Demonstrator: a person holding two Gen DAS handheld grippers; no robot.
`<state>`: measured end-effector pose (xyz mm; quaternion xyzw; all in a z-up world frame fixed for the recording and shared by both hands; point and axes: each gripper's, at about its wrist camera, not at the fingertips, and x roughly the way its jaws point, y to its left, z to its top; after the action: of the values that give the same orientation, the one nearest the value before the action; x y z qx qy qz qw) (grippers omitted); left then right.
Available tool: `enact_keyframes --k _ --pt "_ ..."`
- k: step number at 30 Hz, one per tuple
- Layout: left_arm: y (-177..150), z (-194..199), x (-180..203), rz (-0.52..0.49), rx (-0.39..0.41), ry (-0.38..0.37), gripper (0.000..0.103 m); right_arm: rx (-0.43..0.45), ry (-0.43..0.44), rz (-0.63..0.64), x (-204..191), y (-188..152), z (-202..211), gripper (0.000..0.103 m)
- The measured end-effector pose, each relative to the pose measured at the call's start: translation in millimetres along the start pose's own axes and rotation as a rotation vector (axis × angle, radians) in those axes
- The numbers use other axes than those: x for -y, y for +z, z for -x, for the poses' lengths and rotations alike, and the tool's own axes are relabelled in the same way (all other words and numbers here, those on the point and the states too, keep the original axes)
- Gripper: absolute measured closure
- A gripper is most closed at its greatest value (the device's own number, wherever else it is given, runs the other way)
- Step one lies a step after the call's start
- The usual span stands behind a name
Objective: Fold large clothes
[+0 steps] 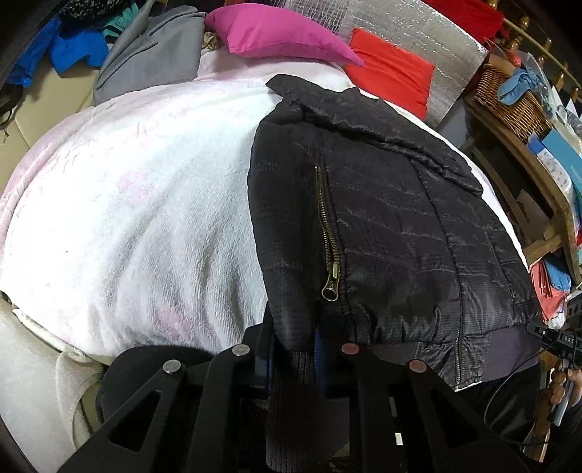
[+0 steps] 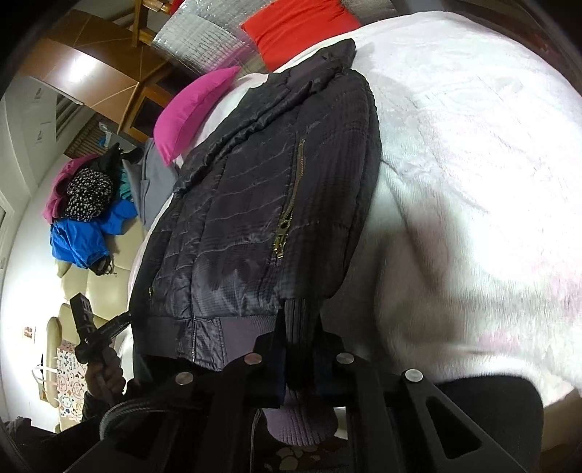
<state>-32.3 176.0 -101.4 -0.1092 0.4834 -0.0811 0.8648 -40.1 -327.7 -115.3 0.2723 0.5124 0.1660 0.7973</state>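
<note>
**Both grippers clamp the cuffs of the black jacket on the bed**

A black quilted jacket (image 1: 382, 225) lies flat on a white fleece blanket (image 1: 138, 203) that covers the bed, its collar toward twelve o'clock and its ribbed hem toward six in the left wrist view. A brass zipper (image 1: 327, 233) runs down the sleeve that is folded along the jacket's nine o'clock side.

The left gripper (image 1: 294, 349) has its jaws drawn narrow on the ribbed cuff (image 1: 294, 393) of that sleeve, which hangs down between them at six o'clock. In the right wrist view the right gripper (image 2: 302, 349) likewise pinches a ribbed cuff (image 2: 302, 320) at the jacket's lower edge, jaws nearly together with the knit squeezed between.

A pink pillow (image 1: 283, 32) and a red pillow (image 1: 393, 76) rest beyond the collar. A wicker basket (image 1: 509, 102) stands at two o'clock, and blue clothing (image 2: 87, 236) is heaped at nine o'clock in the right wrist view.
</note>
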Motion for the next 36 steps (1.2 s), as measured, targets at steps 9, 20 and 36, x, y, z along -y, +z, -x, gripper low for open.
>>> enact_keyframes --k 9,20,36 --pt "0 -9 -3 -0.007 -0.038 0.025 0.083 -0.015 -0.003 -0.054 12 -7 -8 0.089" --pt "11 -33 -7 0.036 -0.083 0.026 0.066 -0.024 -0.025 -0.067 12 10 -29 0.054" --pt "4 -3 -4 -0.026 -0.024 0.012 0.086 -0.043 0.088 -0.026 0 -2 -19 0.089"
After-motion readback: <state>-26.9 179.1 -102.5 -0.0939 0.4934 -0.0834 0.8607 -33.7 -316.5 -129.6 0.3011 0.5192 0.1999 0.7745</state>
